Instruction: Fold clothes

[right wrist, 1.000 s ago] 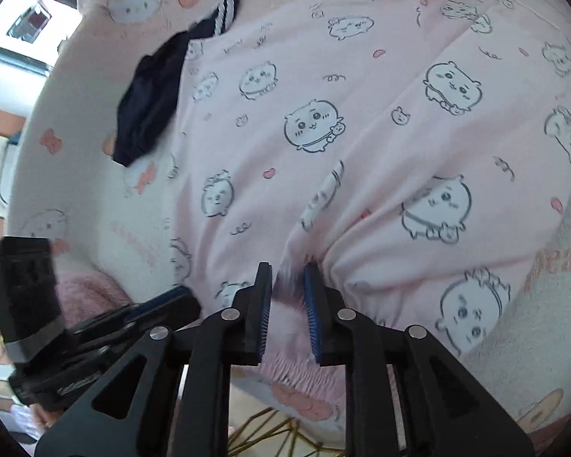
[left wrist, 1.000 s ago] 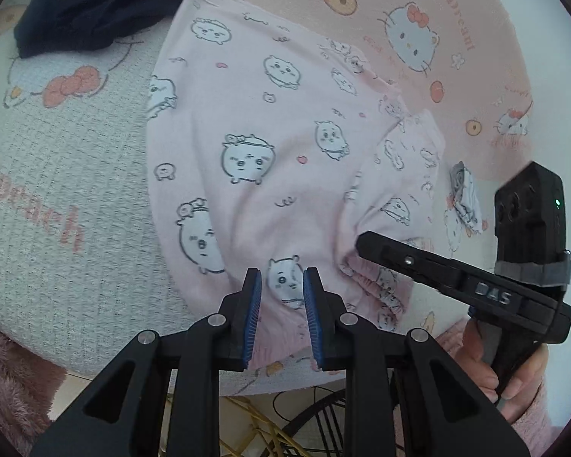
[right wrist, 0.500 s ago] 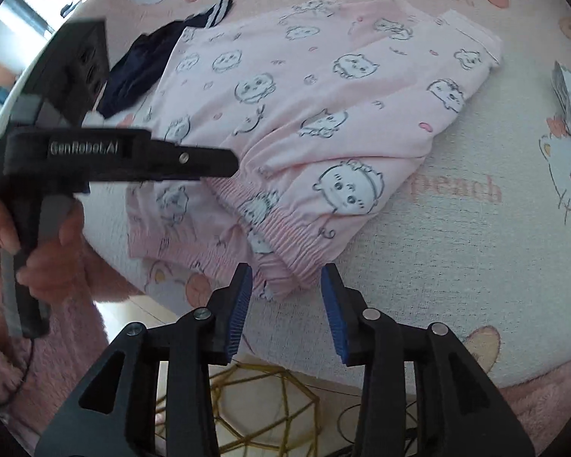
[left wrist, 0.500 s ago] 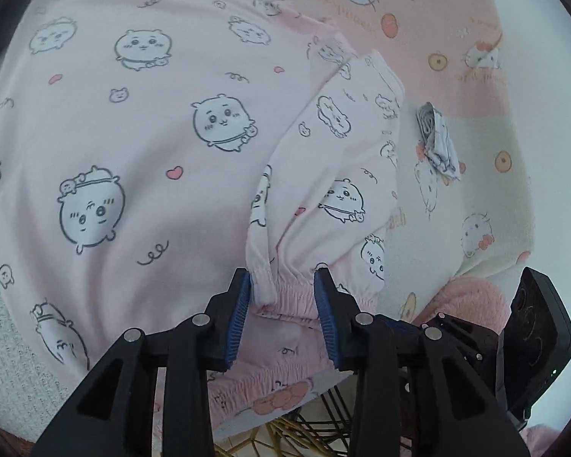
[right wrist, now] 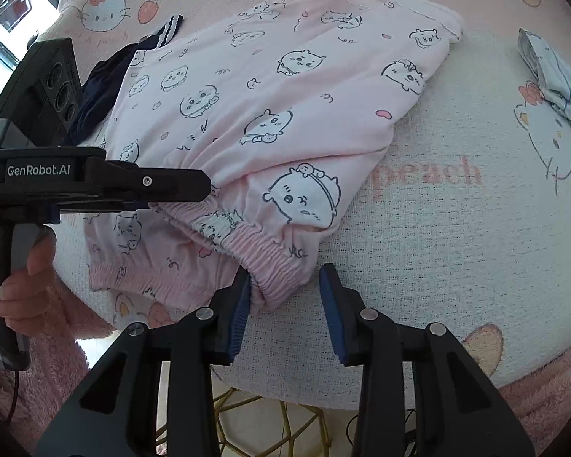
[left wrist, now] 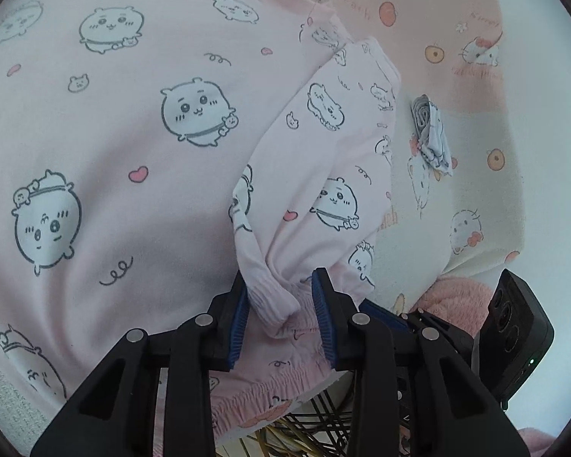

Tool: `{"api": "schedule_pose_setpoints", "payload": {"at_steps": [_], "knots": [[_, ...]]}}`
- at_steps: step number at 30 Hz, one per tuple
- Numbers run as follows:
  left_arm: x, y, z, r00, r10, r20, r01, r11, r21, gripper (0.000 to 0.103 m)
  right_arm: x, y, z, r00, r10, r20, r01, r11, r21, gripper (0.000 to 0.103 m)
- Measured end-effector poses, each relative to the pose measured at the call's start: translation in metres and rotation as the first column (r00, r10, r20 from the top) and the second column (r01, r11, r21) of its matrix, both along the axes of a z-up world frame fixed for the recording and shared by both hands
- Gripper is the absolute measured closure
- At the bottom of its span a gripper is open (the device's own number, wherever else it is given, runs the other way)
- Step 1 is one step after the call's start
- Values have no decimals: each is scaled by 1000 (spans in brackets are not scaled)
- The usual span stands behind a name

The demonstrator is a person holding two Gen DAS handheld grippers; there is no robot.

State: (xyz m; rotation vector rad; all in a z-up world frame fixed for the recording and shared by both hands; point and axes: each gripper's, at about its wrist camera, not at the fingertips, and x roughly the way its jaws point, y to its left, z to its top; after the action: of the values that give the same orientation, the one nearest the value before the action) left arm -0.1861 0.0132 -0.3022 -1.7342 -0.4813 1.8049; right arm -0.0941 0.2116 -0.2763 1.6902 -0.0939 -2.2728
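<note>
Pink pyjama trousers [right wrist: 285, 122] printed with cartoon animals lie folded on the round table's kitten-print cover [right wrist: 456, 247]. In the left wrist view my left gripper [left wrist: 281, 293] is closing. A bunched fold of the elastic edge [left wrist: 274, 301] fills the gap and both pads touch it. From the right wrist view that gripper [right wrist: 205, 190] pinches the gathered upper layer. My right gripper [right wrist: 285, 289] is closing too. The corner of the ribbed waistband [right wrist: 274, 270] lies between its jaws, touching only the left pad [right wrist: 243, 304].
A navy garment with white stripes [right wrist: 95, 103] lies behind the trousers at the left. A small folded white-grey cloth [right wrist: 552, 72] sits at the right. The table edge is close under both grippers, with a gold wire frame [right wrist: 247, 411] below. A hand [right wrist: 26, 262] in a fluffy pink sleeve holds the left gripper.
The trousers now lie doubled over. Both grippers came to the near elastic edge, stood wide open half a second ago, and have narrowed again, the left one onto the bunched fold.
</note>
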Motion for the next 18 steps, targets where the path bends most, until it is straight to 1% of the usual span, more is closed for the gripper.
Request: {"api": "schedule_pose_setpoints", "payload": {"at_steps": [3,5,6,7,8,9,11,12,13,14,15,16,18], "knots": [[-2,-3,3,1000,20,-3,-20,1000,20,84,5,-3,3,1000,6,1,-6,999,40,74],[-4,-3,-2,999,24,34,-25,999,27,84,5,-3,3,1000,5,9,-5,998,57,74],[-6,-3,-7,998,27,63,-30,998,51,83,6,-2,2,1000,0,13,-1,998,57,74],[-7,-4,-11,995,35,94,-43,995,86,82,6,0,3,1000,-6,14,5,999,52,74],[-8,-7,-15,990,49,129,-67,989,135,78,7,1,3,1000,-12,15,11,999,50,74],[-9,-10,-18,984,66,166,-98,977,190,71,7,4,4,1000,-17,16,16,999,50,74],[-9,-17,-26,967,98,237,-167,941,293,59,8,10,6,999,-29,14,28,998,50,74],[-9,-18,-28,962,107,252,-181,938,295,58,9,14,8,999,-35,14,35,999,42,74],[-8,-18,-29,961,114,251,-182,946,268,59,10,18,9,999,-42,15,41,999,32,74],[-7,-17,-29,965,117,234,-171,958,229,62,10,21,11,999,-48,15,48,999,18,74],[-7,-14,-28,972,111,208,-151,971,185,75,10,23,12,999,-50,14,50,999,13,74],[-6,-12,-27,976,107,190,-137,978,154,82,10,24,13,999,-48,12,48,999,15,74],[-5,-9,-25,982,95,166,-116,986,120,89,11,24,14,999,-39,4,38,999,39,74]]}}
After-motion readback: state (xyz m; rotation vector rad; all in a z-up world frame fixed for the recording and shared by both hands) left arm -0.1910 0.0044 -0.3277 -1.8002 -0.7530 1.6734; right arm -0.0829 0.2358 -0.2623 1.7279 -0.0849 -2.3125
